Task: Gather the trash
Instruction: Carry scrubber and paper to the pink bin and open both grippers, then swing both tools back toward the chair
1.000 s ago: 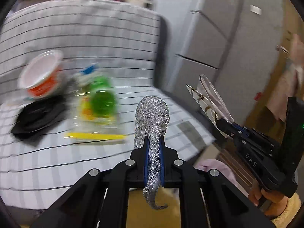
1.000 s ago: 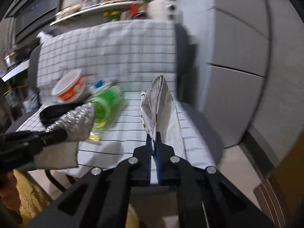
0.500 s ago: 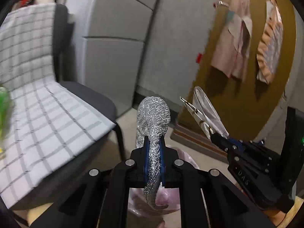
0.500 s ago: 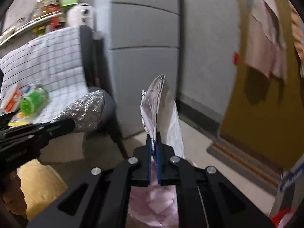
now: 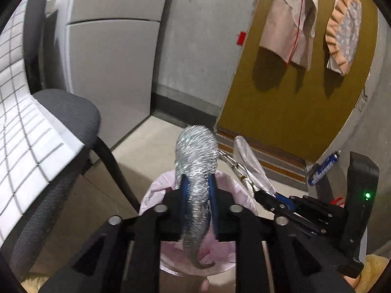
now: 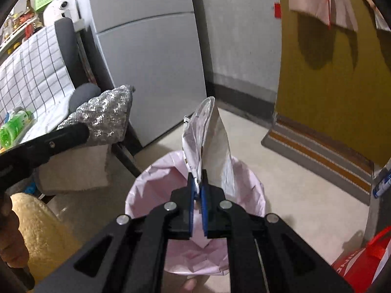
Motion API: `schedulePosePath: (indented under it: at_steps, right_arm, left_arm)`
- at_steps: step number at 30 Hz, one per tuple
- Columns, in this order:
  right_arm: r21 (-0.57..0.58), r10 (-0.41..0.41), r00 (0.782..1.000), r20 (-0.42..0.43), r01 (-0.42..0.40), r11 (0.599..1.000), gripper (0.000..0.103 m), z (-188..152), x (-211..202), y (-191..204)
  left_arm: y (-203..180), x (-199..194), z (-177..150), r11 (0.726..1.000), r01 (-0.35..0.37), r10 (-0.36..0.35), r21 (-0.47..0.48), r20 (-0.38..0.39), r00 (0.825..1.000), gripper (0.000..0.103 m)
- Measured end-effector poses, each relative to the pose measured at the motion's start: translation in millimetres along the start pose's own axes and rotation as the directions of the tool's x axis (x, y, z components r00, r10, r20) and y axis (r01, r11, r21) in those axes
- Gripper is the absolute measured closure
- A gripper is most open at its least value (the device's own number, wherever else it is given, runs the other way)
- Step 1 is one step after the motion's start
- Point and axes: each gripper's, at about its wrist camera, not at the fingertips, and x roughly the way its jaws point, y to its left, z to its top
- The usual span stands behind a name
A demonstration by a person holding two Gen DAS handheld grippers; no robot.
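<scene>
The likeliest slip from here is a miss at the drop, in my judgement: the crinkled silver foil wrapper (image 5: pixel 196 161) is light and stiff, so it may catch on the blue pads when the left gripper (image 5: pixel 198 183) lets go, or tip off the rim of the round bin lined with a pale pink plastic bag (image 6: pixel 156 185) and land on the beige floor (image 6: pixel 293 171). The flattened white-and-silver paper packet (image 6: pixel 210 141) stands tall above the right gripper (image 6: pixel 198 183), so it could fall sideways over the liner's edge instead of straight in, and the two tools, near each other over one opening, could knock together. The left gripper is clamped on the foil wrapper's narrow tail, its wide end pointing forward and up, held over the near left part of the bin. The right gripper is pinched together on the packet's lower edge, angled downward with the packet directly above the bin mouth. A green plastic bottle (image 6: pixel 14 128) lies on the checked cloth (image 6: pixel 31 73) over the grey chair (image 5: pixel 73 112), well apart from the bin and not yet collected
</scene>
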Motion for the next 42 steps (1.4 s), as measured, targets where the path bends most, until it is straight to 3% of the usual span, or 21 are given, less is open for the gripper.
schedulePosePath:
  at_steps: [3,5,7,14,19,22,26,30,33,35,39,42]
  right_arm:
    - [0.022,-0.002,1.000,-0.031,0.003,1.000,0.093,-1.4,11.6,-3.1]
    - [0.020,-0.007,0.998,-0.058,0.008,1.000,0.076,-3.6,17.4,-4.4]
    - [0.023,-0.012,0.998,-0.059,0.014,1.000,0.069,-3.5,17.1,-5.7]
    - [0.043,-0.027,1.000,0.014,0.027,0.999,0.069,9.7,-4.0,-6.8]
    - [0.026,-0.001,0.996,0.094,-0.001,1.000,0.069,29.6,-32.5,6.9]
    - [-0.020,0.047,0.992,0.120,-0.045,0.999,0.069,41.7,-48.4,29.3]
    - [-0.124,0.171,0.979,0.110,-0.157,0.980,0.069,57.3,-58.9,78.6]
    - [-0.244,0.316,0.945,0.084,-0.288,0.926,0.069,67.3,-69.5,142.5]
    - [-0.331,0.402,0.914,0.056,-0.363,0.871,0.066,72.6,-77.6,192.0]
    - [-0.389,0.443,0.895,0.038,-0.396,0.832,0.063,73.6,-81.3,223.8]
    - [-0.464,0.507,0.862,-0.002,-0.450,0.763,0.062,75.0,-83.9,280.6]
    - [-0.519,0.538,0.843,-0.029,-0.472,0.712,0.060,72.0,-85.1,318.1]
  left_arm:
    - [1.9,5.3,-2.0,1.000,-0.008,0.008,0.000,-0.010,1.000,0.065]
    - [4.2,3.7,-3.0,1.000,-0.016,0.016,-0.004,-0.004,1.000,0.054]
    - [7.1,1.5,-2.6,1.000,-0.024,0.024,-0.015,0.003,1.000,0.051]
    - [23.8,-24.4,3.3,0.996,-0.045,0.049,-0.074,0.051,0.997,0.051]
    - [37.7,-65.1,4.5,0.989,-0.104,0.115,-0.109,0.095,0.989,0.051]
    - [50.1,-96.6,-0.1,0.977,-0.157,0.174,-0.142,0.117,0.978,0.051]
    - [75.0,-141.4,-14.4,0.950,-0.242,0.269,-0.199,0.121,0.955,0.051]
    - [108.9,-189.5,-39.0,0.892,-0.349,0.392,-0.287,0.110,0.913,0.051]
    - [135.0,-222.1,-59.7,0.823,-0.442,0.495,-0.357,0.070,0.866,0.051]
    - [153.8,-244.7,-75.6,0.763,-0.510,0.569,-0.398,0.036,0.822,0.051]
    - [187.4,-281.7,-99.6,0.673,-0.571,0.642,-0.470,-0.012,0.767,0.045]
    - [217.2,-317.7,-113.9,0.587,-0.593,0.694,-0.551,-0.035,0.720,0.043]
